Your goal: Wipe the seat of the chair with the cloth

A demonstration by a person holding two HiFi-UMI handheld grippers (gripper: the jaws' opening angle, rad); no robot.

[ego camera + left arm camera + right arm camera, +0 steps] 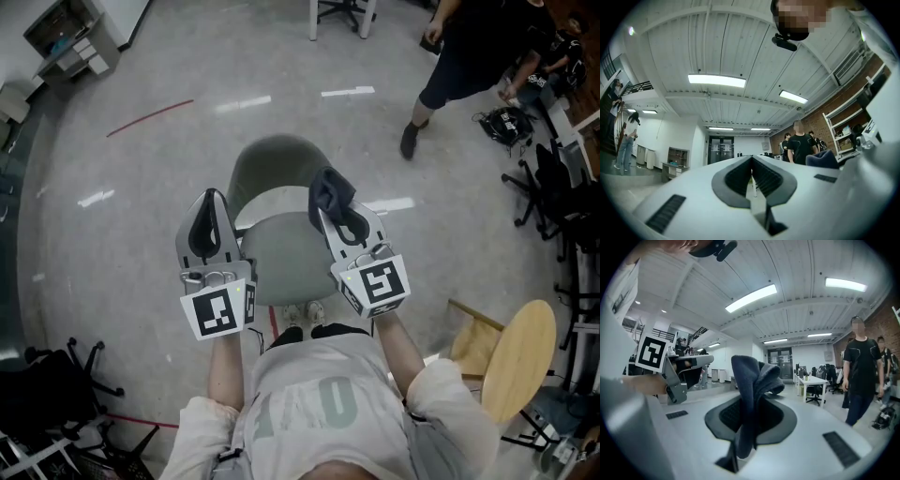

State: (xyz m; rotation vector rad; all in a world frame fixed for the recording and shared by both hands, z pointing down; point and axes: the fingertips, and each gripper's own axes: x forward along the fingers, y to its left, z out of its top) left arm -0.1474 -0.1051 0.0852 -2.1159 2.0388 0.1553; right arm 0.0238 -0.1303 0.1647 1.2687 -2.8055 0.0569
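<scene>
One cloth (pixel 752 380) pinched by right gripper (pixel 332 211), left gripper (pixel 212 199) pressed together, both above seat (pixel 291 264), floor (pixel 131 216) open

A person (pixel 469 56) in dark clothes is standing at the far right corner of the floor (pixel 141 206), with a black bag (pixel 506 122) lying just beside. Black office chairs (pixel 548 197) are crowding the floor's right edge, and a round wooden chair (pixel 516 361) is sitting near its near right corner. A red line (pixel 150 117) is running across the floor toward the far left corner, where a grey shelf unit (pixel 70 37) is standing. A black wheeled base (pixel 56 394) is lying at the near left corner. Overhead, strip lamps (pixel 717 80) are glowing on a white ceiling. A brick wall (pixel 820 117) is rising at the room's right side, and a white desk (pixel 813 380) is standing further back.
</scene>
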